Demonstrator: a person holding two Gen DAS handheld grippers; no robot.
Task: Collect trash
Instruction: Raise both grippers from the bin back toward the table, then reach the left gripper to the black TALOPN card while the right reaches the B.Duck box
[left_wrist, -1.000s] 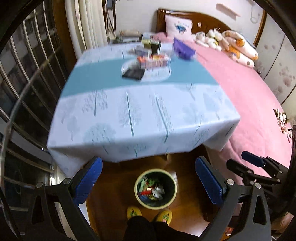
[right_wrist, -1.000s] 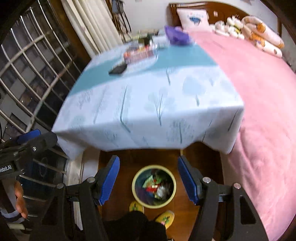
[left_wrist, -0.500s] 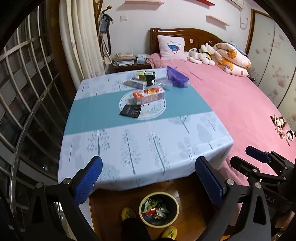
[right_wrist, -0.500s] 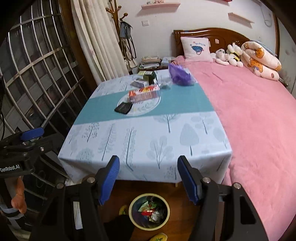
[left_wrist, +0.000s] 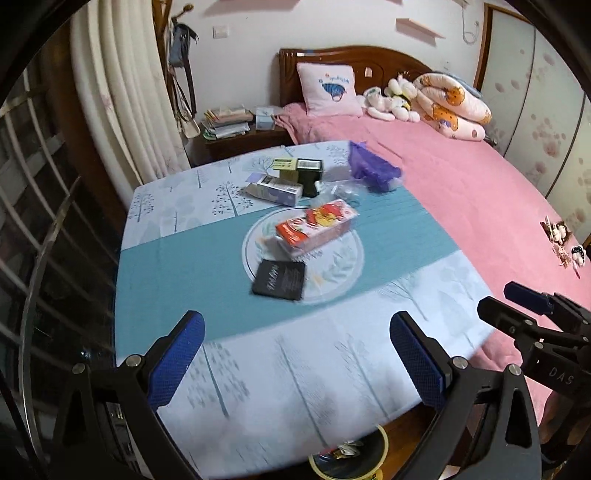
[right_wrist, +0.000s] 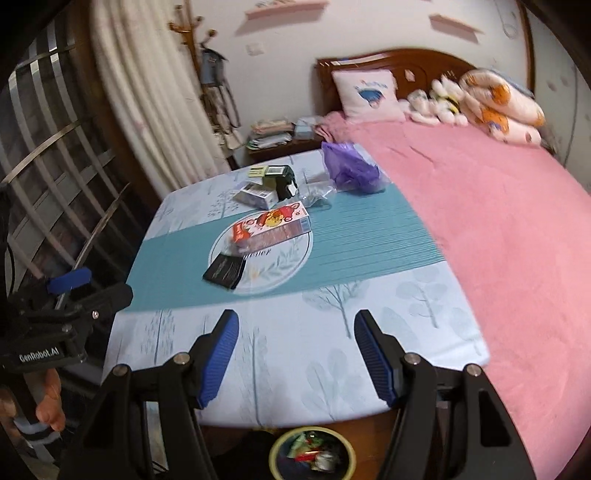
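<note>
A: Grippers? 
B: Left gripper (left_wrist: 295, 363) jaws wide apart, nothing between them. Right gripper (right_wrist: 297, 356) also spread, empty — both over the near edge of the table (left_wrist: 280, 387).
A: Trash? 
B: Red-and-pink carton (left_wrist: 316, 227) mid-table, black flat packet (left_wrist: 279, 280) just in front of it. White box (left_wrist: 273, 190) and dark box (left_wrist: 309, 175) behind, purple bag (left_wrist: 371, 168) at the far edge by the pink bed (left_wrist: 461, 192).
A: Bin? 
B: Waste bin (right_wrist: 312, 456) on the floor below the near table edge — wrappers inside.
</note>
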